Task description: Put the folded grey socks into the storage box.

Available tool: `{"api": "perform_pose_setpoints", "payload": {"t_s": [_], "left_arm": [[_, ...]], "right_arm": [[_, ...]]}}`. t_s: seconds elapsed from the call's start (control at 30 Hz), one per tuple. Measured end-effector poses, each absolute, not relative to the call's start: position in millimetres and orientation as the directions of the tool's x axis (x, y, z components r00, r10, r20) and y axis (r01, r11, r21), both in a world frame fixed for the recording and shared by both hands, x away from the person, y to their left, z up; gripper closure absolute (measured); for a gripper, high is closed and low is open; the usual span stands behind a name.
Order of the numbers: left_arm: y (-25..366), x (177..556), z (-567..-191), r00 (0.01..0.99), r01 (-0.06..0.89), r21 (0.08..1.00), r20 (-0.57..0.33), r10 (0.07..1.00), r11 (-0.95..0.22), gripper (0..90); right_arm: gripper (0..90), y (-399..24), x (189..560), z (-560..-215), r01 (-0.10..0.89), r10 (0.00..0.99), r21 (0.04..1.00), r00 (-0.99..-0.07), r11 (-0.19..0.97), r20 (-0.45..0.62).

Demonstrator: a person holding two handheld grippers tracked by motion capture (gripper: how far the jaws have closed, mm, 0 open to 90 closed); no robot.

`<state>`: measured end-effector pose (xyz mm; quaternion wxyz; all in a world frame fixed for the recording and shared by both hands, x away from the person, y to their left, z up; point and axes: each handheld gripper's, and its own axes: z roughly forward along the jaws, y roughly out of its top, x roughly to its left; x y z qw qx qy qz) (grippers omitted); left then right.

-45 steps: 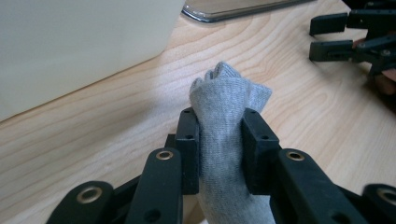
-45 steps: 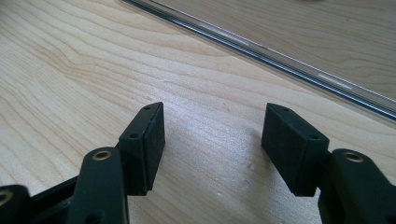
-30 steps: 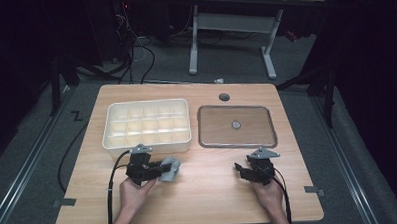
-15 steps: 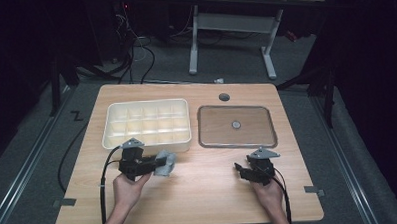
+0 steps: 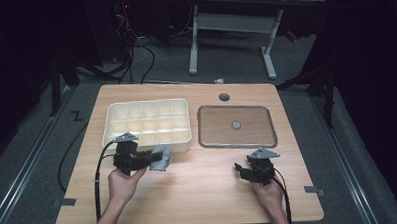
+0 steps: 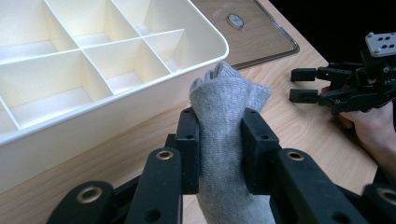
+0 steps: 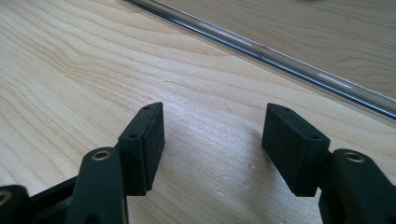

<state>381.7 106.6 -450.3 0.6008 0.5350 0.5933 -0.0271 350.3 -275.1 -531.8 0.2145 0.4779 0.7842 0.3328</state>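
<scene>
From the high view, the left gripper (image 5: pixel 157 159) sits just in front of the near wall of the cream divided tray (image 5: pixel 147 125), its jaws clamped on a grey knitted cloth (image 5: pixel 160 159) that hangs clear above the wooden table (image 5: pixel 199 192); the left hand (image 5: pixel 123 184) grips the tool from below, a black cable looping off to the left; the right gripper (image 5: pixel 240 169) rests low over the table near the front edge of the clear flat lid (image 5: pixel 237 126), held by the right hand (image 5: pixel 269 194); the two grippers are well apart, and the tray and the lid lie side by side, close but not touching.

In the left gripper view, the two black pads (image 6: pixel 189 154) press on either side of the grey knitted cloth (image 6: pixel 224 126), which bunches up above them (a rumpled tip, pointing toward the tray's corner) and trails down below; the cream divided tray (image 6: pixel 140 88) fills the upper left, its compartments bare, with the clear flat lid (image 6: pixel 261 32) beyond it; the right gripper (image 6: pixel 303 86) shows at the far right, jaws parted.

In the right gripper view, the right gripper (image 7: pixel 212 140) has its jaws standing wide apart with only bare wooden table (image 7: pixel 93 60) between them; the rim of the clear flat lid (image 7: pixel 299 65) crosses the upper right.
</scene>
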Motion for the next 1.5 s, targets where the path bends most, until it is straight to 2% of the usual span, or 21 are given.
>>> {"api": "perform_pose_setpoints", "payload": {"t_s": [0.4,0.8,1.33,1.5], "left_arm": [[125.2,394.5,-438.7,0.256,0.671,0.555,-0.796,0.548,0.492,71.7],[131.7,408.4,-423.9,0.258,0.650,0.572,-0.785,0.563,0.500,71.7],[137.7,441.5,-427.7,0.205,0.650,0.538,-0.804,0.559,0.536,71.8],[137.0,449.3,-427.9,0.201,0.645,0.552,-0.790,0.580,0.529,71.8]], "right_arm": [[39.3,-275.2,350.0,-531.8,0.605,0.892,0.727,-0.452,0.323,-0.019],[39.2,-275.1,349.6,-531.8,0.607,0.893,0.727,-0.450,0.321,-0.018],[39.2,-274.9,349.4,-531.8,0.606,0.893,0.728,-0.449,0.321,-0.019],[39.2,-274.9,349.3,-531.8,0.608,0.894,0.727,-0.448,0.319,-0.018]]}}
